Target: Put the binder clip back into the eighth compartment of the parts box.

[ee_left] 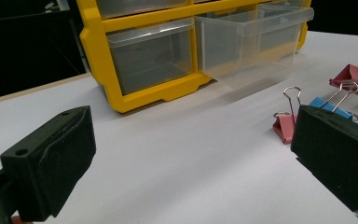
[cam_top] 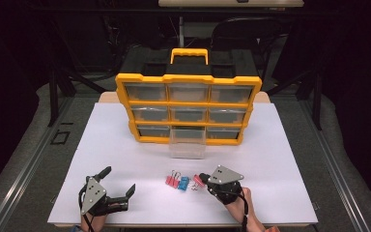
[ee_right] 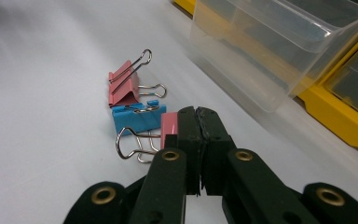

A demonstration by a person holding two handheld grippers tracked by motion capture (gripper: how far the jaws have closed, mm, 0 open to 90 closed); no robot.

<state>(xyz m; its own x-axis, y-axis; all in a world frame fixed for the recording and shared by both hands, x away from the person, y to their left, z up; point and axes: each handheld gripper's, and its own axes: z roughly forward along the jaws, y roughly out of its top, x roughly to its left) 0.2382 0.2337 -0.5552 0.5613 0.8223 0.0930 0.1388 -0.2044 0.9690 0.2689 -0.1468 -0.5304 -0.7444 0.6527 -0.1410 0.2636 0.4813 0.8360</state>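
Low and right of centre in the high view, the right gripper (cam_top: pixel 202 178) has its jaws pressed together, seemingly pinching the near pink binder clip (ee_right: pixel 169 124), though the pads hide the contact. A blue binder clip (ee_right: pixel 133 117) and another pink binder clip (ee_right: pixel 123 88) lie just beyond. At lower left the left gripper (cam_top: pixel 120 180) rests wide open, holding nothing; the pulled-out clear drawer (cam_top: pixel 187 143) sits at centre.

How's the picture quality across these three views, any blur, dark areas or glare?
High view: white table bright, surroundings near black, slightly soft. Left gripper view: open fingers blurred up close, yellow organizer sharp. Right gripper view: binder clips crisp, top left corner smeared, pulled-out clear drawer softly lit, no hard glare.
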